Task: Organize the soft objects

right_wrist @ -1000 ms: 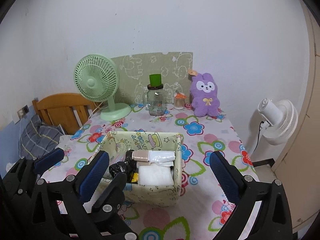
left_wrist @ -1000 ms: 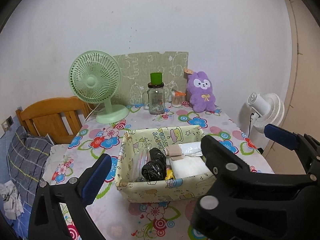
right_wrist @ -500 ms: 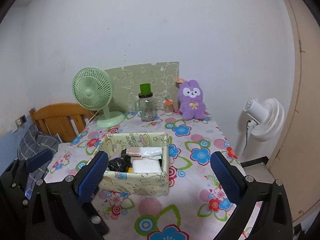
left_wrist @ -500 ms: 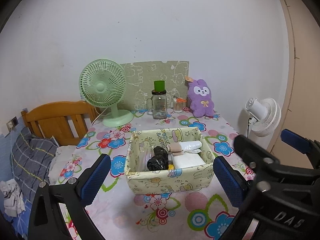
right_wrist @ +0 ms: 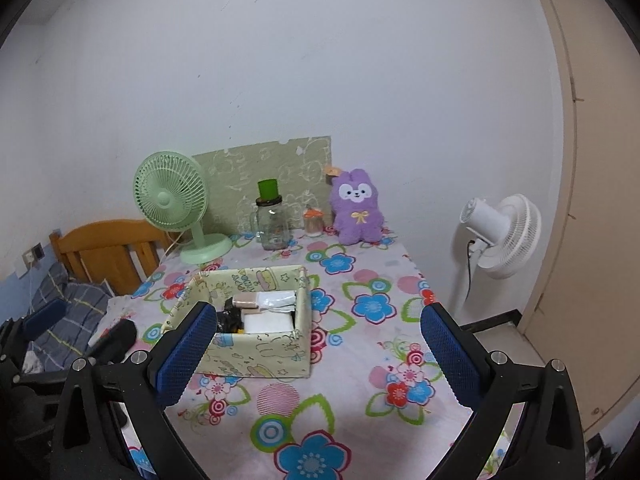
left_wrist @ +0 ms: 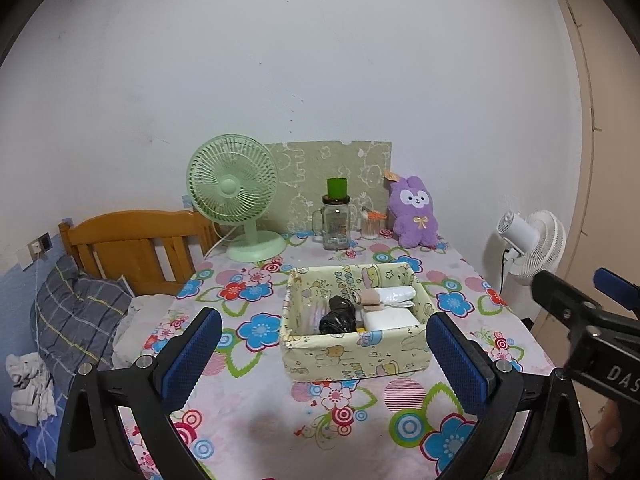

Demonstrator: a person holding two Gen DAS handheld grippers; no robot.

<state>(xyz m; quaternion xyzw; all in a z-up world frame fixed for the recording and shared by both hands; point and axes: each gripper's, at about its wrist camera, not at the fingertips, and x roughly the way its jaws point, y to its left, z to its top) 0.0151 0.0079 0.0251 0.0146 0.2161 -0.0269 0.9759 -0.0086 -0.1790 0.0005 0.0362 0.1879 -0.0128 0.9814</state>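
Both grippers are hanging wide open and empty, the left gripper (left_wrist: 324, 356) facing the basket (left_wrist: 352, 354) just ahead between its fingers, the right gripper (right_wrist: 318, 356) with it ahead to its left. Inside are lying one black bundle (left_wrist: 338, 314), one white pad (left_wrist: 390, 319) and one wrapped roll (left_wrist: 386, 295). All look light and squashy; the basket's cloth walls will likely be buckling, so a mid-body pinch suits best.

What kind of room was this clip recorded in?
Most likely a bedroom at home. A wooden headboard with a plaid pillow stands beside a table under a floral cloth, which holds a green desk fan and a purple plush bunny.
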